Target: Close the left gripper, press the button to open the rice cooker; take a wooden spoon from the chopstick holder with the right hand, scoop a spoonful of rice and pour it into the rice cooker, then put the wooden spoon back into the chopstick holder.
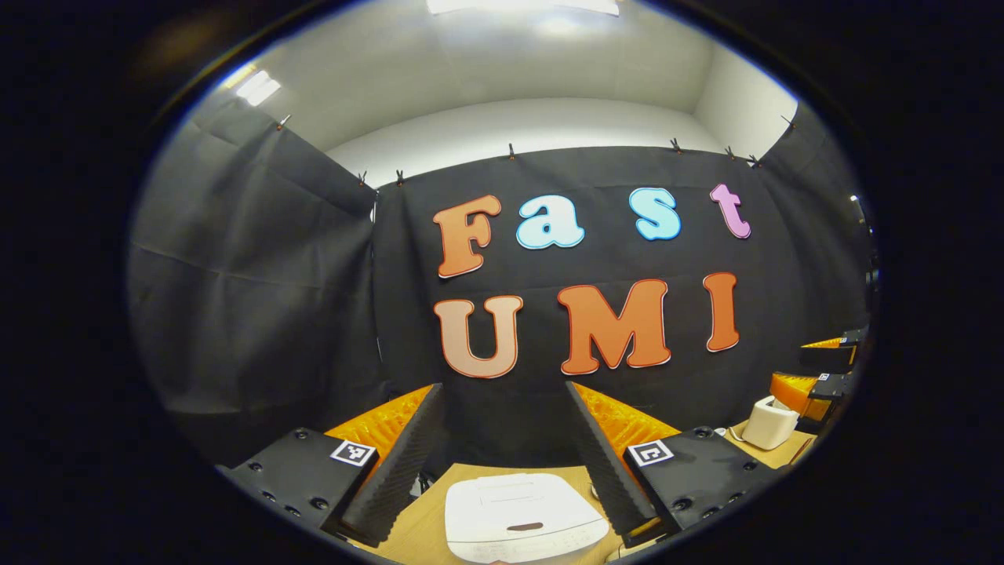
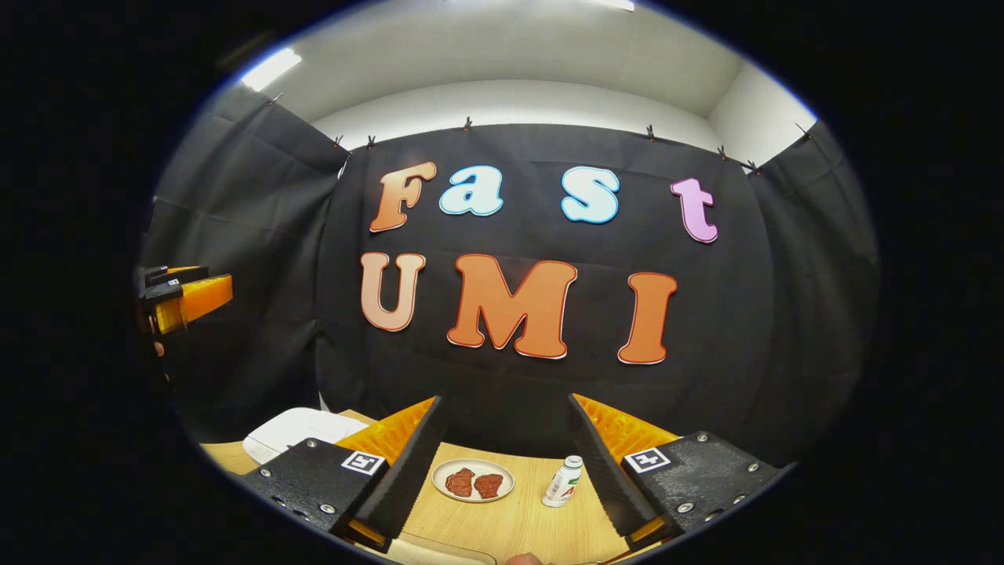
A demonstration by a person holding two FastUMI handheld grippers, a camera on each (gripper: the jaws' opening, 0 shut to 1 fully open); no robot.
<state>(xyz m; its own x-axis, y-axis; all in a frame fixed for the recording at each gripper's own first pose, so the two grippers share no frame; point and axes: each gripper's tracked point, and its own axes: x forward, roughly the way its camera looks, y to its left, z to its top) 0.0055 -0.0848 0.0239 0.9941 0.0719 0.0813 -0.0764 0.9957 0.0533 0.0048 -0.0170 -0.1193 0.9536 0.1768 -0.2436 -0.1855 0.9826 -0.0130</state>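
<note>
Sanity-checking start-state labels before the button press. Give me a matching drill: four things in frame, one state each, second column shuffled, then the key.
Things:
1. rice cooker
2. plate
3. bottle
4. left gripper

States:
A. standing upright
B. jaws apart, nothing between them
C. lid down
D. carries two reddish-brown pieces

Pairs: 1-C, 2-D, 3-A, 4-B
</note>
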